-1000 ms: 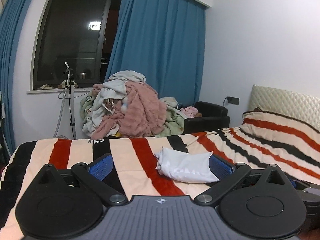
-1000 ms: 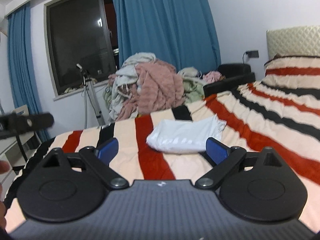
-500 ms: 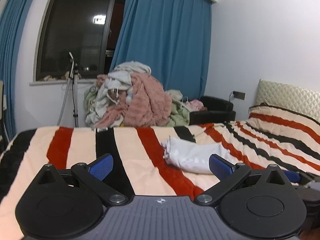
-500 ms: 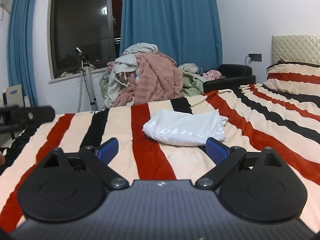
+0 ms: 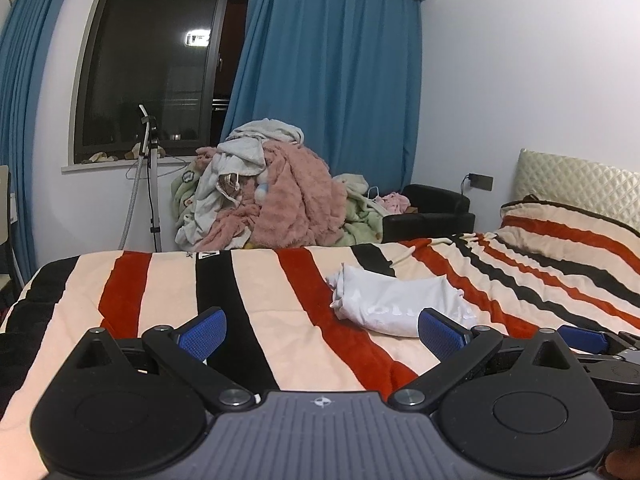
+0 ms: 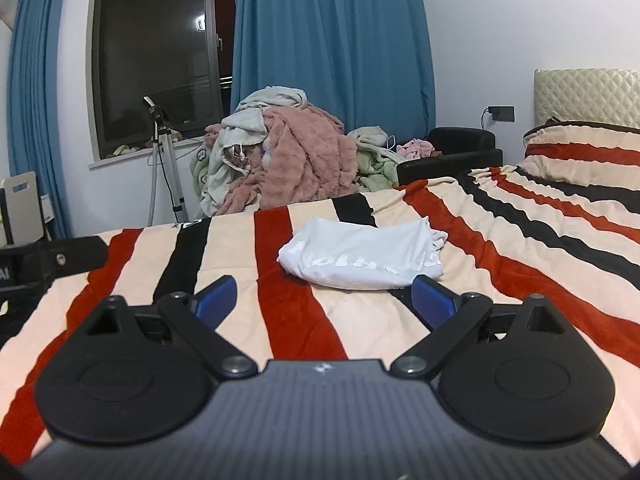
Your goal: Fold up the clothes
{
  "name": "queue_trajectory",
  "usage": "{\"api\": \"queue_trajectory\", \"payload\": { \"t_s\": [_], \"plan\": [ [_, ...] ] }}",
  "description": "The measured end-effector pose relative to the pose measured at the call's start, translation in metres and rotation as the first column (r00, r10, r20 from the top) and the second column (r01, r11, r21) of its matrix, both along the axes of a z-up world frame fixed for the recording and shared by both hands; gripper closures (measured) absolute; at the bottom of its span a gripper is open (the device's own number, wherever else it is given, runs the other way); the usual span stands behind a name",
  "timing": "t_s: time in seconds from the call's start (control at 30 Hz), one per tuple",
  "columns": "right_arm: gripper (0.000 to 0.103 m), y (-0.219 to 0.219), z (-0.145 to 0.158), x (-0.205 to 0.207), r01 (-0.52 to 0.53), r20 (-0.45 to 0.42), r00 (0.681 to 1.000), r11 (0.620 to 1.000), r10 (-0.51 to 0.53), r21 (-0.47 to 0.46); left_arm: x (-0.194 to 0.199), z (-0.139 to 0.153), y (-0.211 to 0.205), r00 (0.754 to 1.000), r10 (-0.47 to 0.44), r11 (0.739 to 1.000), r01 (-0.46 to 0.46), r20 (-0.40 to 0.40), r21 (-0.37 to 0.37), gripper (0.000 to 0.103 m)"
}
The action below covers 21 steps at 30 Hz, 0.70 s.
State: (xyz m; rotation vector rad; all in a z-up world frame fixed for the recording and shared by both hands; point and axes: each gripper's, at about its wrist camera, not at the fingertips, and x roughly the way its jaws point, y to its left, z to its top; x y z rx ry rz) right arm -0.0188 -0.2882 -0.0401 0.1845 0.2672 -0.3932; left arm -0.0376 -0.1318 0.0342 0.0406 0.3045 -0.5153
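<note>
At frame centre on the striped bed (image 6: 500,256), a folded white garment (image 6: 360,258) is seen lying untouched, both left gripper (image 5: 322,334) and right gripper (image 6: 323,298) spread empty; the fold is judged finished, a fresh piece from the clothes pile (image 6: 288,160) being needed next.

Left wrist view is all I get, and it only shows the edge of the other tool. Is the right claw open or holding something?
Observer: The right claw is open, with nothing between its blue fingers.
Operator: Where does the white shirt sit from that side?
Observer: The white garment lies on the striped bedspread just beyond that claw, nearer its right finger than its left.
</note>
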Motion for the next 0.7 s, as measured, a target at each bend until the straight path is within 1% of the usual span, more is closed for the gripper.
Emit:
{"api": "queue_trajectory", "payload": {
  "t_s": [0.43,0.7],
  "plan": [
    [0.007,-0.0002,0.0005,-0.0021,0.004,0.004,1.0,1.0,-0.004,0.001,-0.0062,-0.0049,-0.0071,1.0,-0.007,1.0,0.007,0.009,0.013,0.0],
    [0.007,-0.0005,0.0002,-0.0019,0.003,0.004,1.0,1.0,-0.003,-0.001,-0.0041,-0.0058,-0.004,1.0,0.009,1.0,-0.009,0.007,0.007,0.0]
  ]
}}
